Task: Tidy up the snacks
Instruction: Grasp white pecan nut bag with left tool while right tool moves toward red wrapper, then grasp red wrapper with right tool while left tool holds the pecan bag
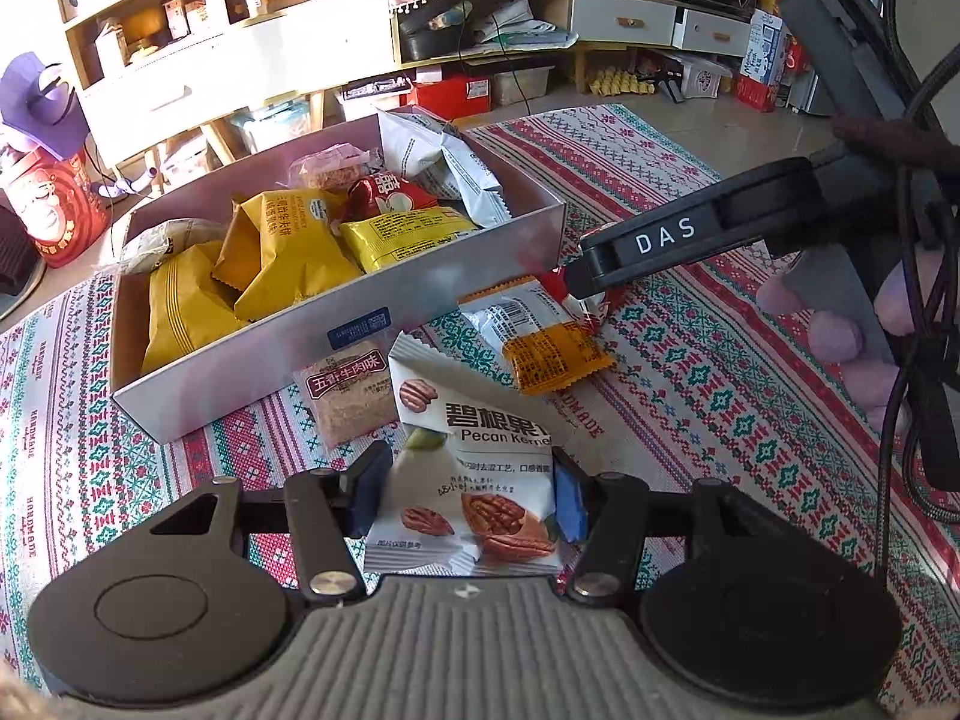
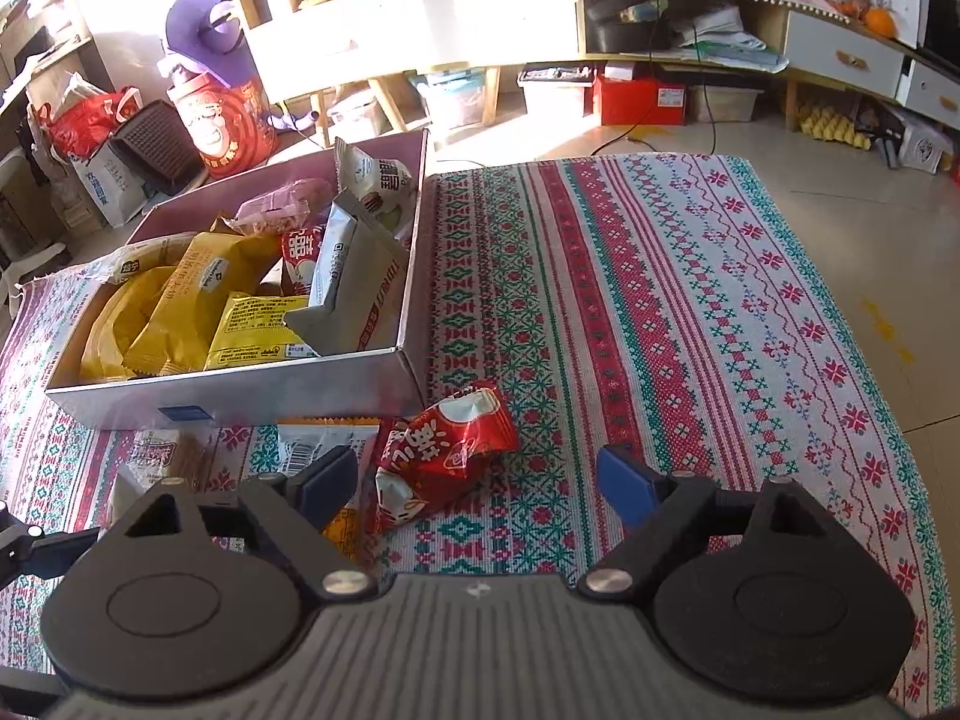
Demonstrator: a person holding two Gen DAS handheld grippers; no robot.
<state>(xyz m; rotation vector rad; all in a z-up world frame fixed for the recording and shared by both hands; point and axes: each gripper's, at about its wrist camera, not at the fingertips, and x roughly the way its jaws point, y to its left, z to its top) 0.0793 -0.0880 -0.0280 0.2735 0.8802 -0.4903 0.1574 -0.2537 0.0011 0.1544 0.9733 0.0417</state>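
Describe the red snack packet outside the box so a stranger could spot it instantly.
Find the open silver box of snacks on the patterned cloth. Just off its near right corner lies the red packet, ahead of the open right gripper. It is the only red one there; the neighbouring orange-and-white packet lies left.

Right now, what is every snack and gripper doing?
left gripper: shut on pecan packet
right gripper: open, red packet between its fingers
orange packet: flat on cloth
beef packet: flat on cloth
box: open, holding snacks

Silver box (image 1: 336,324), yellow packets (image 1: 282,252), red snack pack (image 2: 444,456), red-green cross-stitch patterned cloth (image 2: 660,312)
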